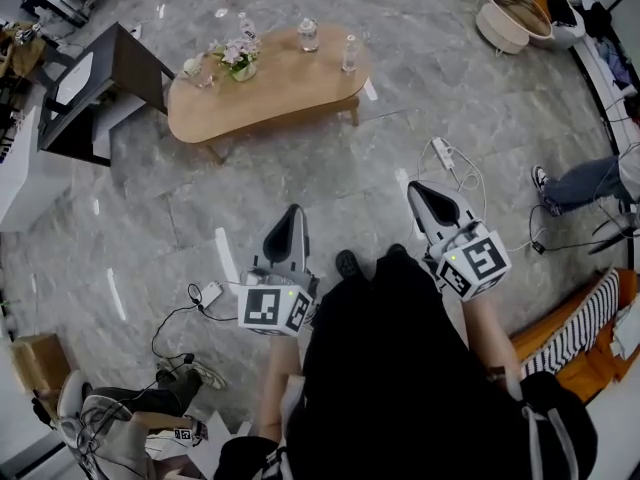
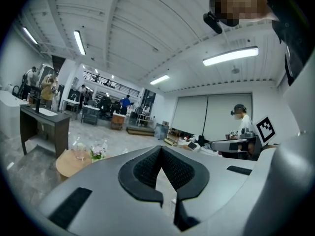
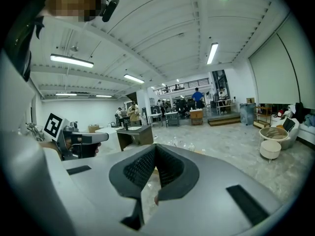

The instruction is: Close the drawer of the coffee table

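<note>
A person stands on a grey stone floor (image 1: 330,193) and holds a gripper in each hand. The left gripper (image 1: 292,214) and the right gripper (image 1: 421,192) both point forward, toward the wooden coffee table (image 1: 290,93). The jaws of both are shut tight, pad against pad, and hold nothing. The coffee table is well apart from both grippers, with floor in between. Its top is rounded and shaped like a bean. On it stand a small pot of pink flowers (image 1: 238,58), a glass jar (image 1: 308,35), a clear bottle (image 1: 350,53) and a glass (image 1: 194,68). The drawer of the table cannot be made out from here, so I cannot tell if it is in or out. Just beside the left end of the table stands a dark desk (image 1: 120,68). A white power strip (image 1: 443,152) with its cord lies on the floor near the right gripper. At the far right there is another person's leg (image 1: 580,182) in blue trousers, with a dark shoe. A striped cloth (image 1: 575,326) lies on something orange at the lower right. In the left gripper view, one more person in a white top (image 2: 243,127) stands far back in the big room, under long ceiling lights (image 2: 230,56).
</note>
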